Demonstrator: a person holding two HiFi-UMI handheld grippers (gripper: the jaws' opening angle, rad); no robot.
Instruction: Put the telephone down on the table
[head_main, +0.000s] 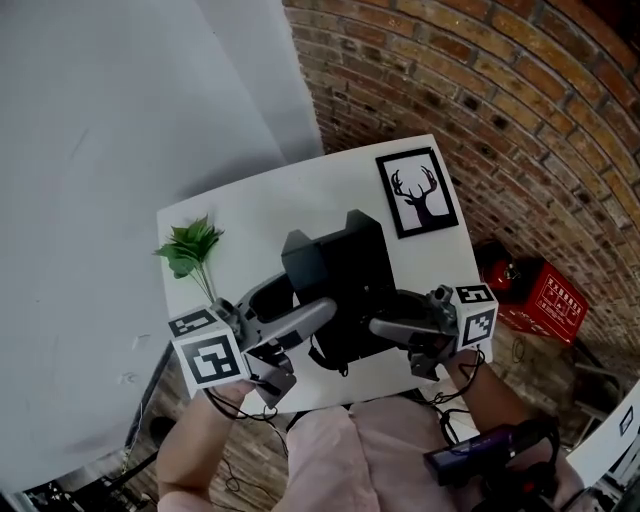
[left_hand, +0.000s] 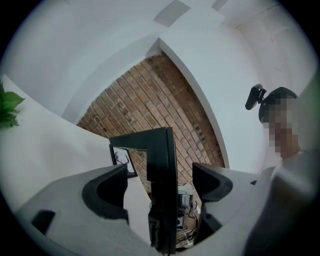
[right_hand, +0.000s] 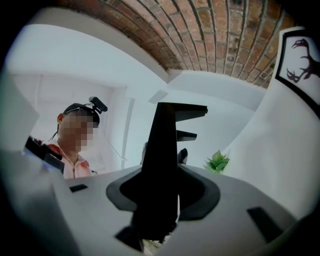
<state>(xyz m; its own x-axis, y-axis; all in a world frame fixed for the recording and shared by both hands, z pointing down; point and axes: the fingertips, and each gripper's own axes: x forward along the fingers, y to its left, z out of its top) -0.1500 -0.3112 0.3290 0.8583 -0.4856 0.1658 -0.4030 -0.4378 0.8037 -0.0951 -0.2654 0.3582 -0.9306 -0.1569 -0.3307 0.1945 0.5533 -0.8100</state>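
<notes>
Head view: black telephone (head_main: 340, 285) over white desk (head_main: 250, 215), between left gripper (head_main: 318, 318) and right gripper (head_main: 385, 328); contact with desk unclear.

Left gripper view: fingers (left_hand: 107, 192) spread, telephone edge between them, untouched; likely guarding against tipping.

Right gripper view: fingers (right_hand: 200, 192) pinch telephone, apparently bearing its weight for set-down.

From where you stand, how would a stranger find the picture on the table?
Find the white table beside the brick wall. At its far right corner is a black-framed picture. Only it shows a black deer head with antlers.
</notes>
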